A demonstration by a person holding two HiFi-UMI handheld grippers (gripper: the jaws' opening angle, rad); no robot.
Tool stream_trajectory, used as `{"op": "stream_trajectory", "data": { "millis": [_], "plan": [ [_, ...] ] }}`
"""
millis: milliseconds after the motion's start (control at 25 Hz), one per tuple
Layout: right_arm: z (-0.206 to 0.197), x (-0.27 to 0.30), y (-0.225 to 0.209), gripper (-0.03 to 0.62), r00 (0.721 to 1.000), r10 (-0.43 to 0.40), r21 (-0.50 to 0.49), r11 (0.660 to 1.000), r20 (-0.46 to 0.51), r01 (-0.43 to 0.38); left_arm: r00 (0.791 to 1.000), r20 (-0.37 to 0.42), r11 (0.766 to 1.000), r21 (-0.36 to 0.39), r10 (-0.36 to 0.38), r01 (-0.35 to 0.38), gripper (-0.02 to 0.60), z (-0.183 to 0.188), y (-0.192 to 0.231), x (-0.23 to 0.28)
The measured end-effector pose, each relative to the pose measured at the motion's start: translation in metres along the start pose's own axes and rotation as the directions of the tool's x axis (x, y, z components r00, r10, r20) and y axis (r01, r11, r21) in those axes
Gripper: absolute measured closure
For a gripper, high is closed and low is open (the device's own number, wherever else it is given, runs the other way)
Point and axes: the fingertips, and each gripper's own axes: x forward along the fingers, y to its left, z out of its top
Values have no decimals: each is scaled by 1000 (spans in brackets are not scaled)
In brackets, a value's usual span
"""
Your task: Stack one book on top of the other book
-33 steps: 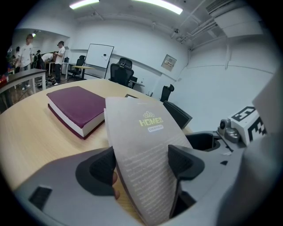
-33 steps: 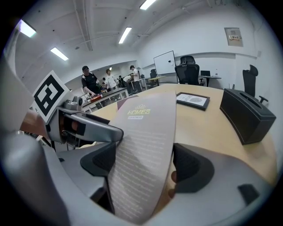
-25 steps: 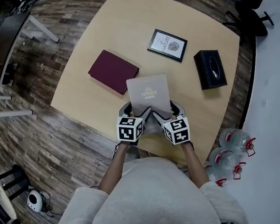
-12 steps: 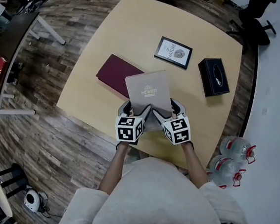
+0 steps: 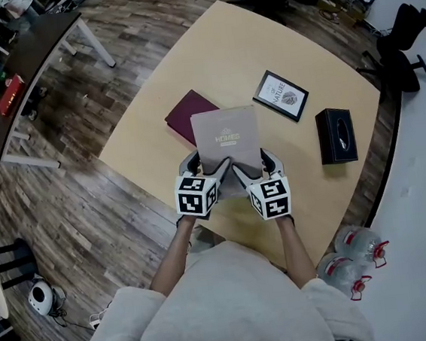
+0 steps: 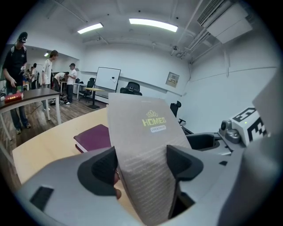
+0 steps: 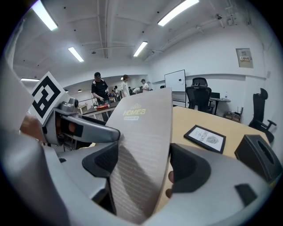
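Step in hand: carry. The grey book (image 5: pixel 227 143) is held clear of the worktop (image 5: pixel 224 59), with the left gripper (image 6: pixel 143 165) and right gripper (image 7: pixel 146 164) both clamped on its near short edge, side by side. Cover up, title end away from the person, far end tilted up. Long axis runs straight away from the person. The maroon book (image 5: pixel 184 116) lies flat on the worktop, ahead-left, its long axis diagonal. From the head view the grey book's far-left corner overlaps it. Next move probably calls for shifting left and forward, twisting to match the diagonal, lowering flat, then releasing both.
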Motion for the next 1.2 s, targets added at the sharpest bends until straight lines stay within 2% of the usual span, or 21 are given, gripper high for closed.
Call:
{"op": "stream_trajectory", "data": {
  "millis": [600,1200],
  "plan": [
    [54,45,18,227,998,52,-50,997,30,-50,998,50,999,-12,48,-47,225,41,51,-8],
    [72,86,22,230,997,76,-47,996,14,-75,998,35,998,-20,60,-59,225,55,89,4]
  ]
}}
